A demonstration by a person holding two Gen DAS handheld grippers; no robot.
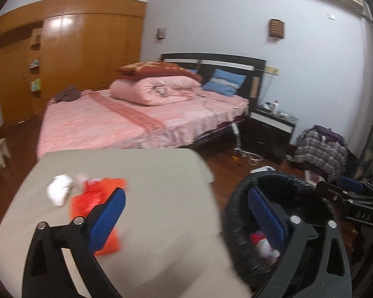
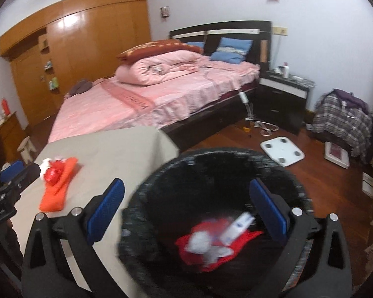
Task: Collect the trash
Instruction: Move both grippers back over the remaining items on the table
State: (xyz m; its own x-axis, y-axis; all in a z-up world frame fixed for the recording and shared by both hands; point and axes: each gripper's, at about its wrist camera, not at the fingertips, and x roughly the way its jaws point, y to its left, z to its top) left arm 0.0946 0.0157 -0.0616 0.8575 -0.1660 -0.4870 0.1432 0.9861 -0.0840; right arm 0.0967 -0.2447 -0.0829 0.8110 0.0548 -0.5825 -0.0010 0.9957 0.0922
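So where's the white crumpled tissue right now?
In the left wrist view, the white tissue lies on the grey table, beside the orange bag.

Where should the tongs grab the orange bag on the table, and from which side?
Probably from above, at the near end of the orange bag, where it lies flat and bare on the table. Its far end is crowded by red and white crumpled trash. The open left tongs are nearest.

Beige-covered table [image 2: 116, 149] with orange bag [image 2: 59, 186], red wrapper [image 2: 52, 172], white crumpled paper [image 1: 59, 190].
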